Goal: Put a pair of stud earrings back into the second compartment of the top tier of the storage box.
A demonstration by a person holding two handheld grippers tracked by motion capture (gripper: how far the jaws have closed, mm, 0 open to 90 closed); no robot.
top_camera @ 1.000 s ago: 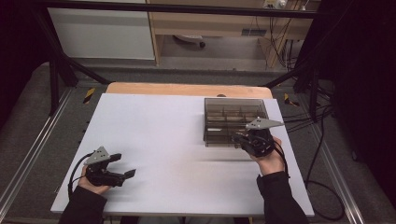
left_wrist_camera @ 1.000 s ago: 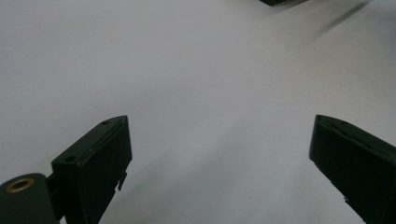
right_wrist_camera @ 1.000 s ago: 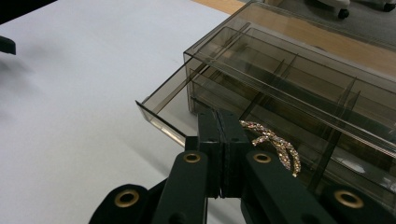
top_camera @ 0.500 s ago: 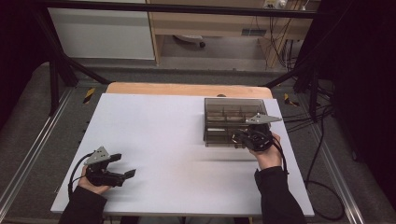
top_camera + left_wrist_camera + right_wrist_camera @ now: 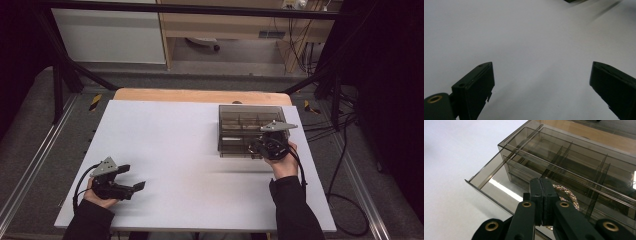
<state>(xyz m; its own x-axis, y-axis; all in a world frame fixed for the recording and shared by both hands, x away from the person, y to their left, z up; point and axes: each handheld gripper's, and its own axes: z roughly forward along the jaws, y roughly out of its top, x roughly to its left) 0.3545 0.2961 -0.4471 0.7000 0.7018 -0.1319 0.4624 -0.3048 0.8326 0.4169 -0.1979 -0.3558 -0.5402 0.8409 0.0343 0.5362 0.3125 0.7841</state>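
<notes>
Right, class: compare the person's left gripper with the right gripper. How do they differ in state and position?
The left gripper has its fingers spread wide over bare white table; the right gripper has its fingers shut together. The left sits far from the smoky transparent plastic drawer box; the right is at its open drawer. Both are black and hand-held.

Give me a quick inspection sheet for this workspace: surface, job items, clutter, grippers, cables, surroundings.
Surface: white tabletop on a wooden board, bare in the middle.
Job's things: smoky transparent plastic drawer organiser; its lower drawer is pulled out, with a gold glittery chain inside.
Clutter: nothing seen.
Grippers: left hand-held gripper open over bare table; right hand-held gripper shut, empty, above the open drawer.
Cables: one trails from each gripper; more hang at the far right.
Surroundings: dark frame, grey floor, white panel, wooden shelf.
</notes>
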